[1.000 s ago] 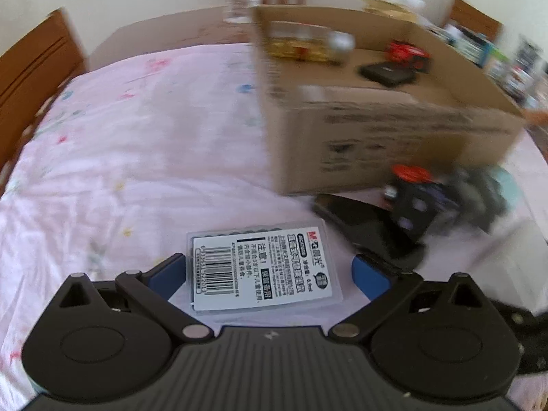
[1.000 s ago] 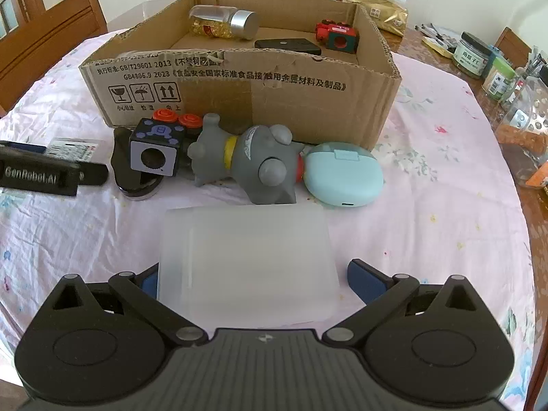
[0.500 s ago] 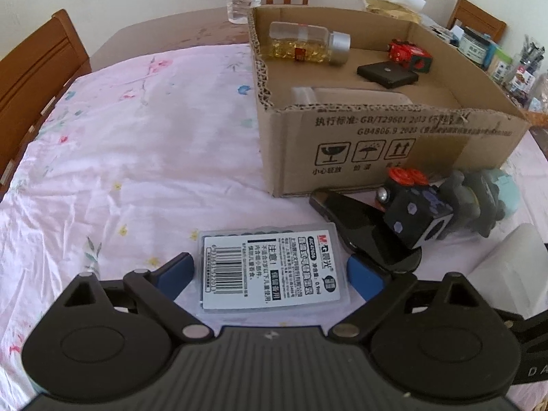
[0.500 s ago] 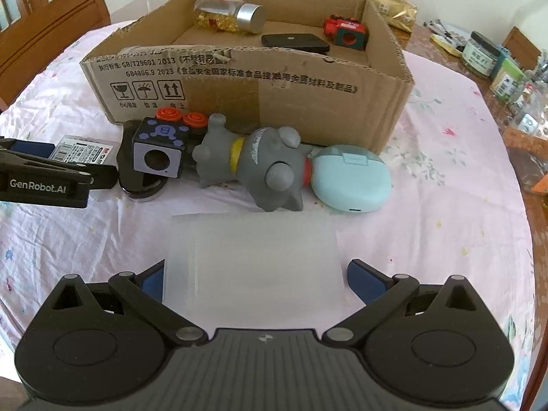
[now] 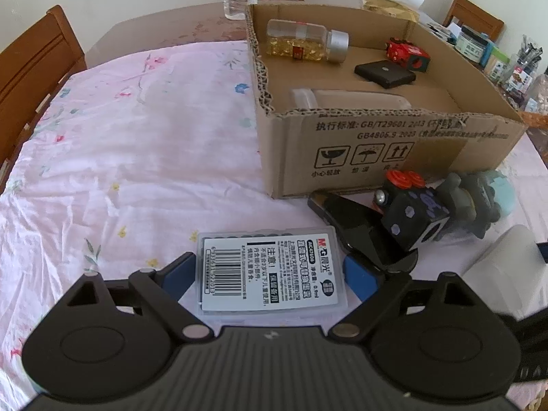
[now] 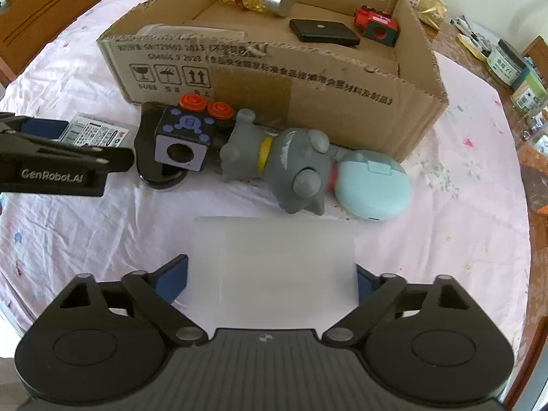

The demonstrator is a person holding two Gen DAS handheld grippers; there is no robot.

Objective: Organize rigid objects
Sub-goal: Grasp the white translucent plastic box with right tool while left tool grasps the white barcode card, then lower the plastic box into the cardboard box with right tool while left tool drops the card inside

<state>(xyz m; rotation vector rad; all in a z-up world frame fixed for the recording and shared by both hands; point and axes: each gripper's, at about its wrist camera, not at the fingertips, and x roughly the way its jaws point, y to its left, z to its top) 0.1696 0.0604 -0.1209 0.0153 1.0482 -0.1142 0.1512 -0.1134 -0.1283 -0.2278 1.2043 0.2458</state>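
Roughly half is done: four items are already sat in the cardboard box (image 6: 404, 78) at 12 o'clock. A labelled case (image 5: 270, 270) is clamped by the left gripper (image 5: 270, 274), a frosted box (image 6: 274, 270) by the right gripper (image 6: 272, 274). Toys are still left outside.

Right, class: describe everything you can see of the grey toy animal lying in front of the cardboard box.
The grey toy animal looks like smooth moulded rubber or vinyl, with rounded stubby limbs and a yellow collar band. It lies on its side on the pink floral cloth, beside the box's front wall. It sits between the black cube toy and the pale blue case, seemingly touching both.
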